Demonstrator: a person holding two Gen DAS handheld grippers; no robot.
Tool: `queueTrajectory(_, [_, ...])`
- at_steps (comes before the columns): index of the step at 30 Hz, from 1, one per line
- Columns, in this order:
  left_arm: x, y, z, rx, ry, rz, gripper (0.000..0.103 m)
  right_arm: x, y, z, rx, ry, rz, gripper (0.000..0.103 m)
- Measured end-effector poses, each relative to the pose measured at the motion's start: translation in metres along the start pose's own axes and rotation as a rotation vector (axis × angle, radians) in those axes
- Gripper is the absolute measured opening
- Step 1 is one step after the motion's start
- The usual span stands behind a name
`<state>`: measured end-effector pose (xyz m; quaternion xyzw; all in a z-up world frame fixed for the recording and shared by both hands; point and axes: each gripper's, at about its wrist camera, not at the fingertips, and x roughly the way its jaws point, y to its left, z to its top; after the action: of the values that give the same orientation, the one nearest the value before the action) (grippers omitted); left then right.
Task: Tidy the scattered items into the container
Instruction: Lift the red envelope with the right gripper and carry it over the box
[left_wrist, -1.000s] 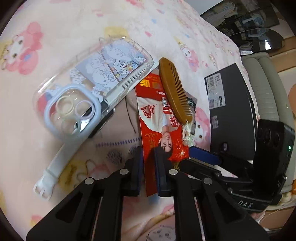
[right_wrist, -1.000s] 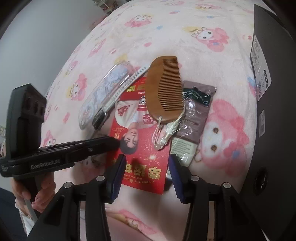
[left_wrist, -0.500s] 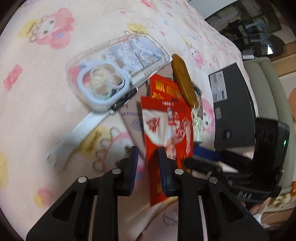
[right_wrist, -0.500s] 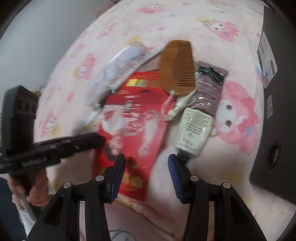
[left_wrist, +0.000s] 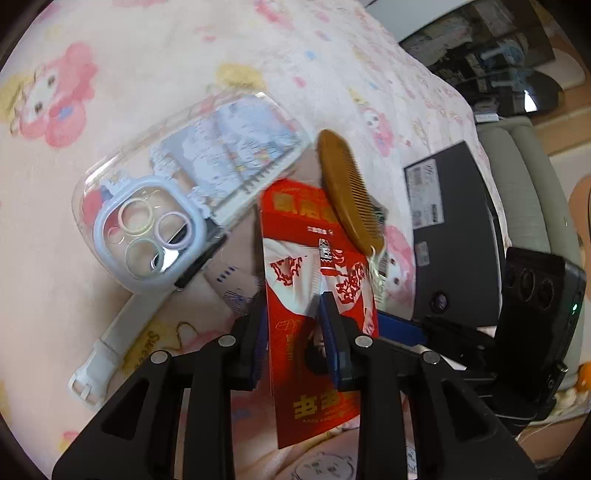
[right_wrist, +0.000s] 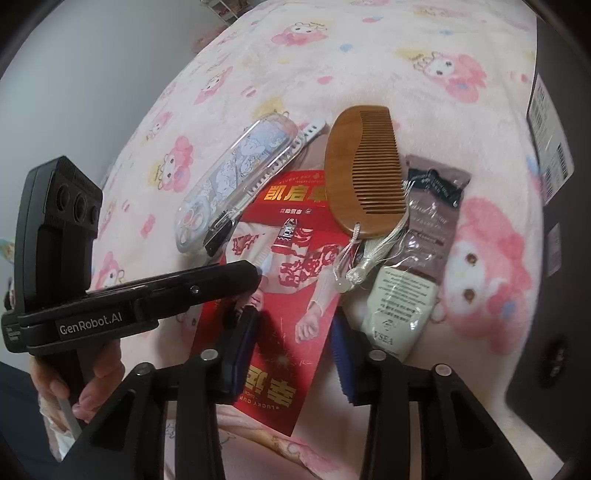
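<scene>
Since a moment ago the red packet (left_wrist: 317, 295) has slid nearer, lying flat on the bed (left_wrist: 147, 74) between both grippers' jaws. Left gripper (left_wrist: 291, 332) has just opened partway, right gripper (right_wrist: 291, 350) narrowed; neither grips. Wooden comb (right_wrist: 364, 173) overlaps its far corner; phone case (left_wrist: 177, 192) and sachet (right_wrist: 417, 258) flank it.

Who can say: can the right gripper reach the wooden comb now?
Probably yes: the wooden comb lies uncovered ahead of the right gripper, whose jaws have just been closing astride the red packet.
</scene>
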<state>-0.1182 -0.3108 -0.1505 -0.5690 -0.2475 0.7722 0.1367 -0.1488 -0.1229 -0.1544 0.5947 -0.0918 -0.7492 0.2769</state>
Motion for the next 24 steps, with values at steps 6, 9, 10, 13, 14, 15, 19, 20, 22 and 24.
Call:
queueTrajectory(6, [-0.048, -0.031, -0.024, 0.123, -0.11, -0.013, 0.027, -0.049, 0.021, -0.015, -0.117, -0.116, 0.013, 0.035])
queueTrajectory(9, [-0.061, -0.039, -0.032, 0.171, -0.151, 0.003, 0.026, -0.062, 0.032, -0.024, -0.186, -0.169, -0.006, 0.034])
queueTrajectory(10, [-0.063, -0.04, -0.035, 0.188, -0.157, 0.011, 0.027, -0.063, 0.035, -0.027, -0.21, -0.18, -0.014, 0.034])
queueTrajectory(13, [-0.057, -0.04, -0.039, 0.223, -0.138, 0.042, 0.027, -0.055, 0.037, -0.037, -0.253, -0.168, -0.034, 0.034])
queueTrajectory(14, [-0.054, -0.039, -0.04, 0.237, -0.135, 0.048, 0.026, -0.051, 0.037, -0.039, -0.259, -0.166, -0.044, 0.034])
queueTrajectory(15, [-0.052, -0.04, -0.04, 0.246, -0.134, 0.057, 0.026, -0.048, 0.037, -0.04, -0.268, -0.171, -0.059, 0.034])
queueTrajectory(19, [-0.057, -0.051, -0.033, 0.28, -0.205, 0.102, 0.028, -0.056, 0.046, -0.035, -0.313, -0.257, -0.138, 0.033])
queueTrajectory(20, [-0.059, -0.054, -0.033, 0.298, -0.228, 0.108, 0.028, -0.06, 0.05, -0.033, -0.33, -0.304, -0.157, 0.034])
queueTrajectory(22, [-0.06, -0.057, -0.03, 0.331, -0.252, 0.116, 0.027, -0.067, 0.054, -0.031, -0.365, -0.383, -0.174, 0.034])
queueTrajectory(24, [-0.05, -0.049, -0.028, 0.328, -0.223, 0.096, 0.028, -0.06, 0.05, -0.031, -0.376, -0.362, -0.17, 0.033])
